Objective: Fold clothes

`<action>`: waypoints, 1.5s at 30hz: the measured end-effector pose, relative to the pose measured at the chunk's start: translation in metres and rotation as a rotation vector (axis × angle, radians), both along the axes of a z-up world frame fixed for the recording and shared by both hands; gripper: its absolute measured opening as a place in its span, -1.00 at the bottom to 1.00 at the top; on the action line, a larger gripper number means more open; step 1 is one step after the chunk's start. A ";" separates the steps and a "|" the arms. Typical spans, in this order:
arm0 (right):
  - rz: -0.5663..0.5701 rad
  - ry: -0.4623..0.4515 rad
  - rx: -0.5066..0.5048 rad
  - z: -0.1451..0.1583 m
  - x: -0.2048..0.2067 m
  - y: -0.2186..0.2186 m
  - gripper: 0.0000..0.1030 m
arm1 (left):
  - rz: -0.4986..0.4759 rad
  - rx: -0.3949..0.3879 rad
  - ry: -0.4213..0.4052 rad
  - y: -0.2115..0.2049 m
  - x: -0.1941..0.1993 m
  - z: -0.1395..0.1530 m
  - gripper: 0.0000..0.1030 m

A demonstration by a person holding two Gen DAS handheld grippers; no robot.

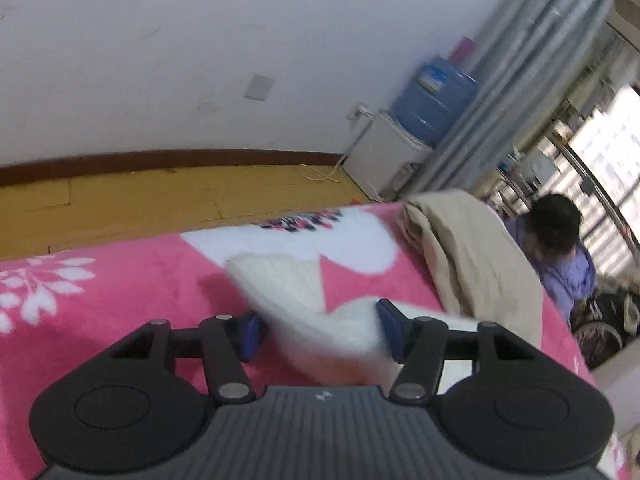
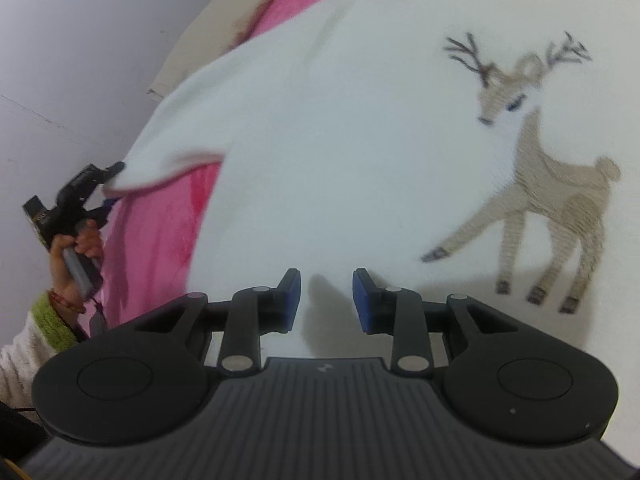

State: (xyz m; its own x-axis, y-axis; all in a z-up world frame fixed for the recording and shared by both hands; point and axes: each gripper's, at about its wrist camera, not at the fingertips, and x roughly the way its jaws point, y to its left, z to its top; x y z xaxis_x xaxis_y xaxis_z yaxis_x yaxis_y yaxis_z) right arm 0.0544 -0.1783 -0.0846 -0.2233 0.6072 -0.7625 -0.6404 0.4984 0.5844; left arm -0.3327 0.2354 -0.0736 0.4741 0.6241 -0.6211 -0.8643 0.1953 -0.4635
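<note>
I note a blue water bottle (image 1: pixel 434 104) seated upside down on a white dispenser (image 1: pixel 382 156); its contents are not discernible. The white sweater (image 2: pixel 340 140), embroidered with a tan deer (image 2: pixel 544 172), lies on the pink blanket (image 1: pixel 100 292). My left gripper (image 1: pixel 320 330) grips a sweater edge, raised off the blanket. My right gripper (image 2: pixel 326 300) sits just over the sweater, jaws apart. Beige cloth (image 1: pixel 468 256) lies beside the sweater.

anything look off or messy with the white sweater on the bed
Nothing looks damaged or spilled. The white sweater is not lying flat: its corner by the left gripper stands off the pink blanket. A beige garment lies bunched at the bed's edge.
</note>
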 end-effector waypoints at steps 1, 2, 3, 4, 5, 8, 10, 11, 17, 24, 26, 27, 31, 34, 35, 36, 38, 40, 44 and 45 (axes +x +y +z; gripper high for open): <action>-0.007 0.012 -0.002 -0.002 0.002 0.000 -0.46 | 0.003 0.028 0.005 0.000 0.001 0.007 -0.10; -0.010 0.019 -0.002 -0.003 0.002 0.001 -0.46 | 0.015 0.070 0.019 0.001 -0.002 0.017 -0.10; -0.008 0.018 -0.001 -0.004 0.002 0.002 -0.46 | 0.029 0.116 0.035 0.002 -0.005 0.029 -0.09; -0.004 0.014 0.000 -0.003 0.002 0.003 -0.45 | 0.042 0.134 0.045 0.005 -0.013 0.037 -0.09; 0.000 0.011 0.001 -0.003 0.002 0.004 -0.45 | 0.056 0.144 0.053 0.009 -0.022 0.044 -0.09; 0.009 0.007 0.008 -0.001 0.002 0.007 -0.45 | 0.115 0.126 0.095 0.015 -0.046 0.049 -0.10; 0.012 0.007 0.006 -0.001 0.002 0.008 -0.44 | 0.134 0.104 0.127 0.019 -0.057 0.049 -0.10; 0.013 0.008 0.003 -0.001 0.002 0.008 -0.44 | 0.108 0.075 0.118 0.023 -0.056 0.048 -0.08; 0.019 -0.002 -0.006 0.003 -0.001 0.009 -0.43 | -0.113 -0.165 0.110 0.051 -0.022 0.032 0.39; 0.011 -0.012 -0.018 0.004 -0.004 0.006 -0.39 | -0.111 -0.176 0.238 0.053 0.001 0.029 -0.78; 0.007 -0.006 -0.025 0.001 -0.004 0.006 -0.39 | -0.075 -0.098 0.176 0.045 -0.008 0.043 -0.81; 0.005 -0.001 -0.025 -0.001 -0.003 0.006 -0.39 | -0.056 -0.059 0.144 0.041 -0.012 0.050 -0.81; 0.005 0.009 -0.021 -0.005 -0.001 0.010 -0.39 | -0.016 0.112 -0.007 0.016 -0.032 0.073 -0.81; 0.011 0.010 -0.016 -0.007 0.000 0.013 -0.39 | 0.005 0.124 0.053 0.020 -0.032 0.057 -0.78; 0.012 0.011 -0.014 -0.007 0.000 0.013 -0.39 | 0.008 0.121 0.105 0.024 -0.030 0.046 -0.77; 0.012 0.013 -0.013 -0.007 0.000 0.014 -0.38 | 0.015 0.113 0.179 0.030 -0.028 0.033 -0.78; 0.010 0.014 -0.010 -0.006 0.001 0.012 -0.38 | 0.101 0.036 0.312 0.043 -0.035 0.011 -0.78; 0.008 0.008 -0.007 -0.004 0.001 0.008 -0.38 | 0.224 -0.064 0.277 0.049 -0.061 -0.001 -0.78; 0.004 0.014 -0.012 -0.006 0.004 0.001 -0.38 | 0.357 -0.122 0.213 0.049 -0.097 0.005 -0.61; 0.006 0.014 -0.012 -0.007 0.004 0.001 -0.38 | 0.345 -0.108 0.198 0.047 -0.100 0.013 -0.53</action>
